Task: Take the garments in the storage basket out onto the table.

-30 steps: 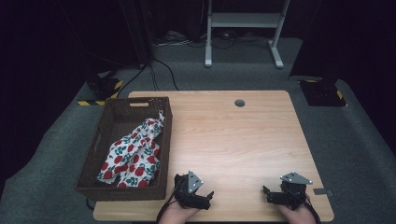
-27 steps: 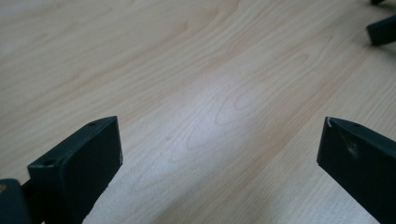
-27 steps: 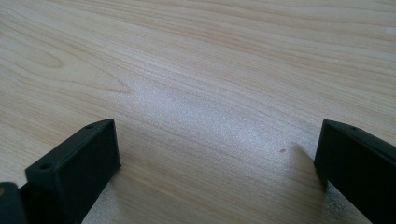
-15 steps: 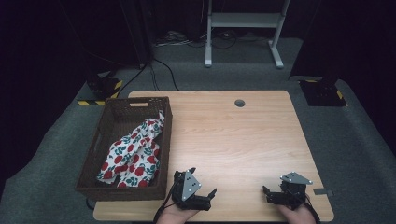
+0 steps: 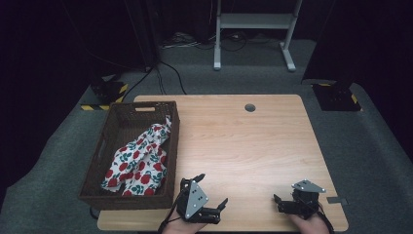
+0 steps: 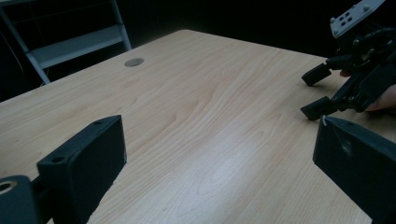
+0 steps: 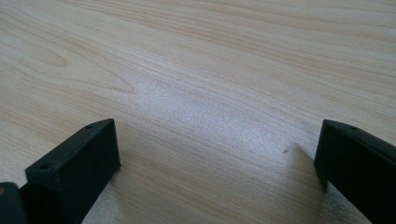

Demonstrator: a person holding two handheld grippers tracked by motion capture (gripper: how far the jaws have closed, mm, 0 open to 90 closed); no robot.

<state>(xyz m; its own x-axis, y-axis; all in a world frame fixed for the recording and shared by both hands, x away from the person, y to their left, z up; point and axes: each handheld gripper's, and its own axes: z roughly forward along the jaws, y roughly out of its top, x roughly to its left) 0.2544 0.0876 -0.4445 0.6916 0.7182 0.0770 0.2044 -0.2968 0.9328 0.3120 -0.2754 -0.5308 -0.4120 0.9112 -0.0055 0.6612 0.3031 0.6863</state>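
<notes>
The cherry-print cloth [image 5: 141, 163] lies crumpled inside the brown wicker basket [image 5: 104, 139], draped from the basket's near end up toward its far right corner, where a tip of the fabric rests against the right wall. The basket sits on the left side of the table [image 5: 243, 141], its long side running away from the person. Just beside the basket's near right corner, at the table's front edge, is the left hand-held gripper [image 5: 213, 192], tilted so that its grey three-cornered plate faces up and to the right; its jaws stand wide apart with nothing between them and point toward the middle of the table rather than at the cloth. In the left gripper view [image 6: 219, 172] the two black jaws frame bare wood, and the right hand-held gripper [image 6: 317, 91] shows farther off at the upper right, its own jaws spread and low over the table top. In the high view the right hand-held gripper [image 5: 278, 204] rests near the front right corner of the table, well apart from the basket, jaws aimed leftward. The right gripper view [image 7: 217, 158] shows its jaws wide and empty, close above the pale wood grain. A small round hole [image 5: 250, 107] sits near the table's far edge.
</notes>
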